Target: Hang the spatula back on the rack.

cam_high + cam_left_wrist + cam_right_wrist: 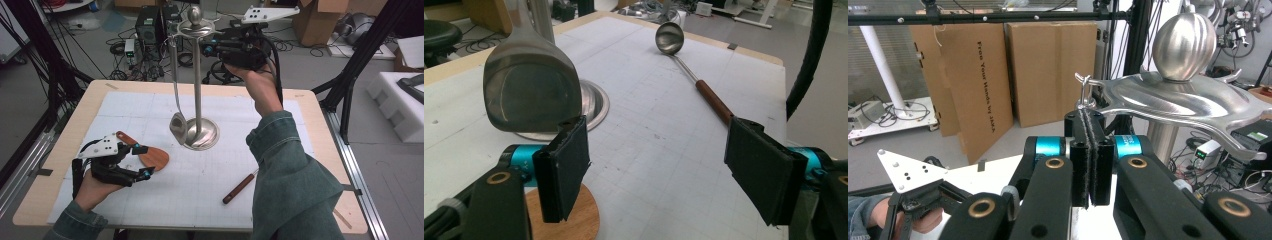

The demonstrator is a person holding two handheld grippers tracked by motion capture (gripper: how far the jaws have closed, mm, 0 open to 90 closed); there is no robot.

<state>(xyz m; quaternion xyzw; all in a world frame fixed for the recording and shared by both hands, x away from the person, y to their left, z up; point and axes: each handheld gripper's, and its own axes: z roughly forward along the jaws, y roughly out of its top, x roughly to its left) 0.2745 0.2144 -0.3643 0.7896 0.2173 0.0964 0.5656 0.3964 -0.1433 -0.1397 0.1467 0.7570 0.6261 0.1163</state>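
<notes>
Cluttered workshop flooring, with cables, cardboard boxes (998,75) and black frame posts, is surrounding a pale wooden surface (60,150) that is carrying a white gridded mat (210,175). Standing near the mat's middle is a steel utensil stand (198,100), its round base resting on the mat and its ball knob (1184,40) topping a hook plate (1168,102). Hanging from the left side of that plate is a steel turner (176,90), its long handle dropping straight and its blade (529,85) hovering just beside the base. The right gripper (212,47), raised to the top of the stand at the far side, is pinching the upper end of the turner's handle between fingers (1083,165) that are pressed together, with the handle's eye sitting at a hook on the plate. The left gripper (142,160) is resting low at the near left of the mat, its fingers (564,170) spread wide and gripping nothing. Lying under and just beside it is a wooden spatula (150,156), reddish brown, its broad end pointing right. Lying at the near right is a ladle (694,75) with a wooden grip (239,189), well apart from the stand. A denim sleeve (290,175) is covering the right forearm.
</notes>
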